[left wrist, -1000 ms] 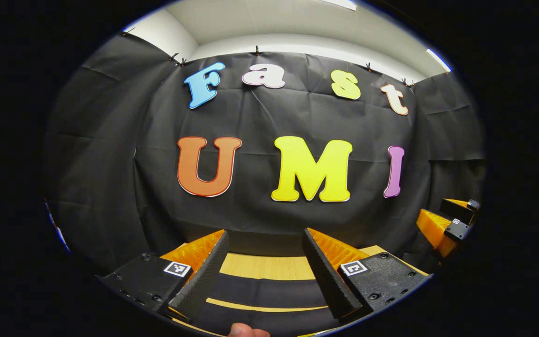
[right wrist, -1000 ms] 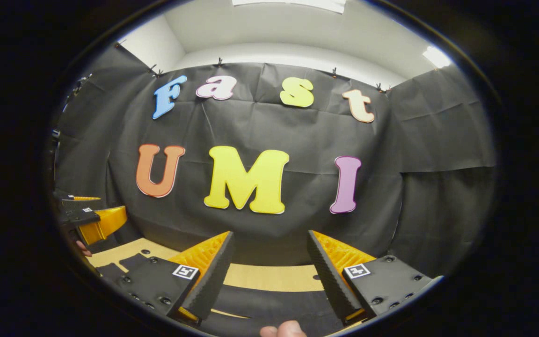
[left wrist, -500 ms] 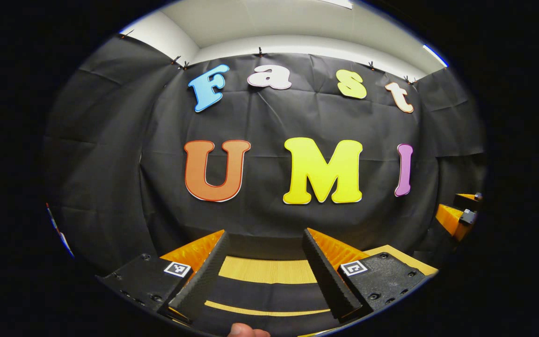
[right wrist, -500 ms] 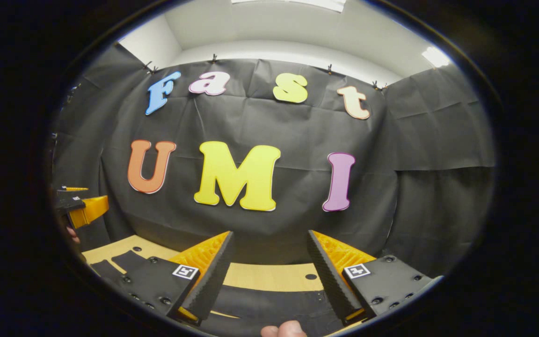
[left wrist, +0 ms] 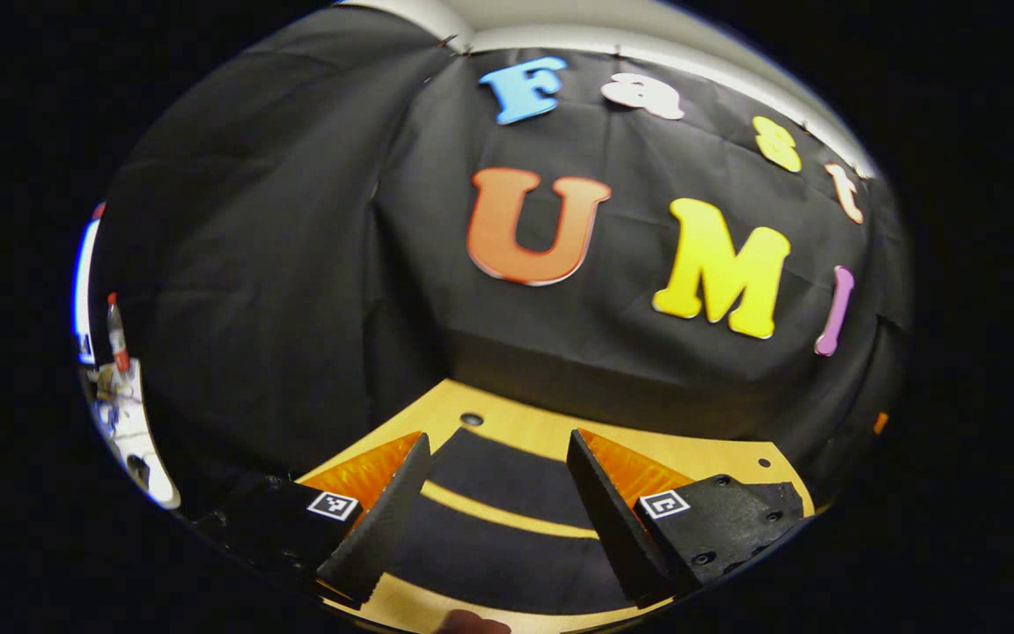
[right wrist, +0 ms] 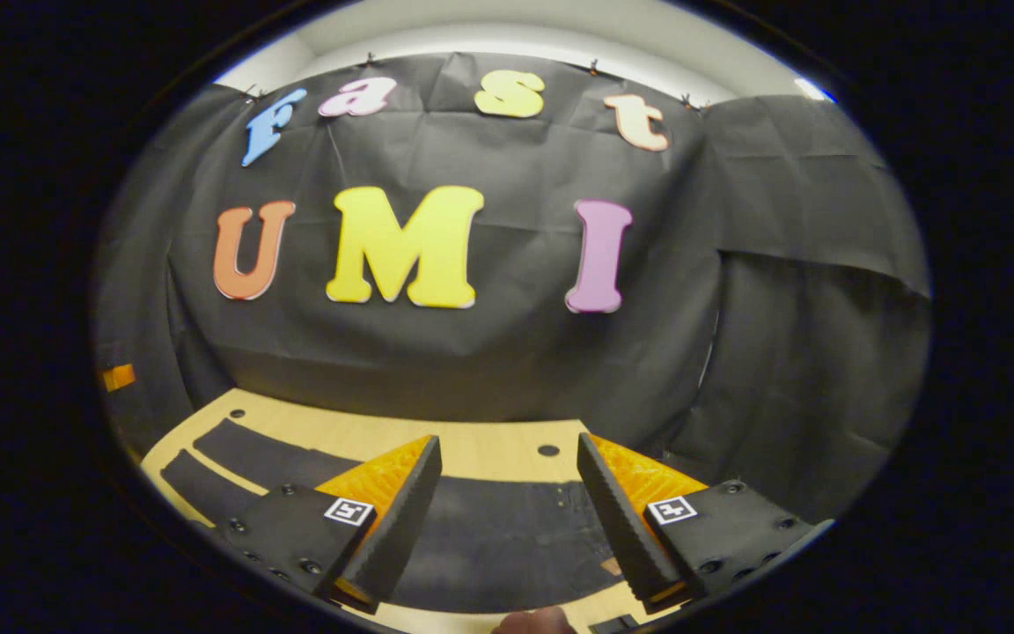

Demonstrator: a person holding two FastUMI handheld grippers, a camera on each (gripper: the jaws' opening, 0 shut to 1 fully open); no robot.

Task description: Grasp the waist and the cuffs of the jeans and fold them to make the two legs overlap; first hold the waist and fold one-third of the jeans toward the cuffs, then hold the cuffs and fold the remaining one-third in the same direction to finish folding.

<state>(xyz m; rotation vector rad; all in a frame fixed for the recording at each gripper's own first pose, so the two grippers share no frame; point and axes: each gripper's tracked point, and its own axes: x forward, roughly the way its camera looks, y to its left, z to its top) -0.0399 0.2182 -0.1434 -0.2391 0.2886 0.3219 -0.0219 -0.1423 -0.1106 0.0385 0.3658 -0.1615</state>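
Black jeans lie flat on a light wooden table (left wrist: 551, 431). In the left gripper view two dark legs (left wrist: 507, 480) run side by side across the table with a thin gap between them. My left gripper (left wrist: 498, 438) hangs open above them, nothing between its fingers. In the right gripper view the wider waist part (right wrist: 498, 537) lies under my open right gripper (right wrist: 508, 440), and the legs (right wrist: 247, 451) stretch away to the left. Neither gripper touches the cloth.
The booth's black cloth wall (right wrist: 472, 370) closes the table's far side. Small round holes (left wrist: 472, 419) (right wrist: 547, 450) mark the tabletop. At the far left, past the cloth, stands a bottle (left wrist: 117, 335) among pale clutter. A person's fingertip (right wrist: 533, 622) shows at the bottom edge.
Both grippers have tipped downward and swung apart, the left one leftward and the right one rightward. More table and jeans show, and each view has nearly lost the other gripper.
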